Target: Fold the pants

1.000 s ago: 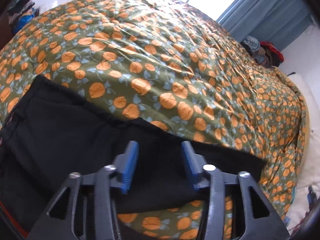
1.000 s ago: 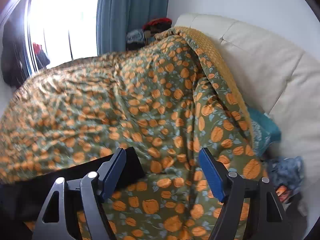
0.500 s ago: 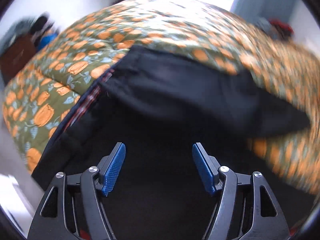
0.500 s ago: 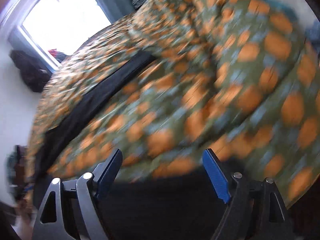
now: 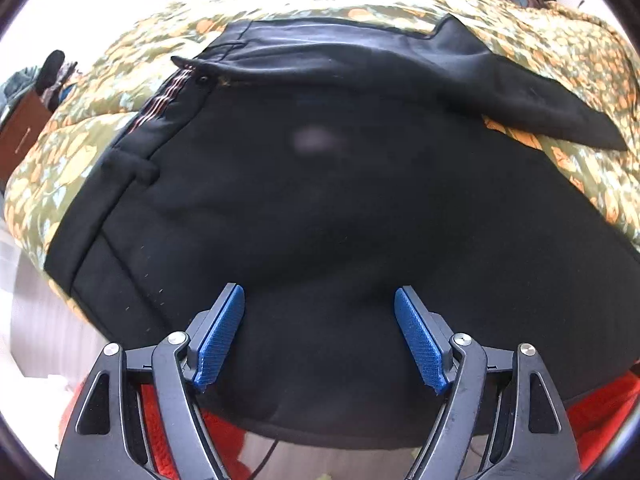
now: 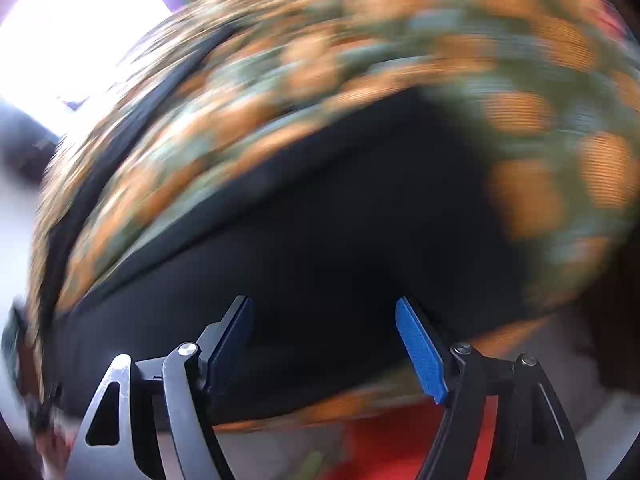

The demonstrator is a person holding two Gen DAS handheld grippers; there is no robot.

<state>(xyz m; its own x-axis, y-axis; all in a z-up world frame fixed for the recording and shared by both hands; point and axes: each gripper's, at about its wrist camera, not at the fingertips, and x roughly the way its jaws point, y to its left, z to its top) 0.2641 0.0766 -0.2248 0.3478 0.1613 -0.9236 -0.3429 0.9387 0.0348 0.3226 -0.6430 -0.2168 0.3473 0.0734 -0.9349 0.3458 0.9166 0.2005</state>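
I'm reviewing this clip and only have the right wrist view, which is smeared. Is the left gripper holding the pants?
Observer: No. The left gripper is open, its jaws wide apart above the pants, gripping nothing.
Operator: Which part of the pants is it over?
Observer: The waist end; the waistband with a belt loop lies to its left.
Operator: Are the pants flat?
Observer: Not fully. A flap lies turned over on top at the far side, its point resting on the duvet.
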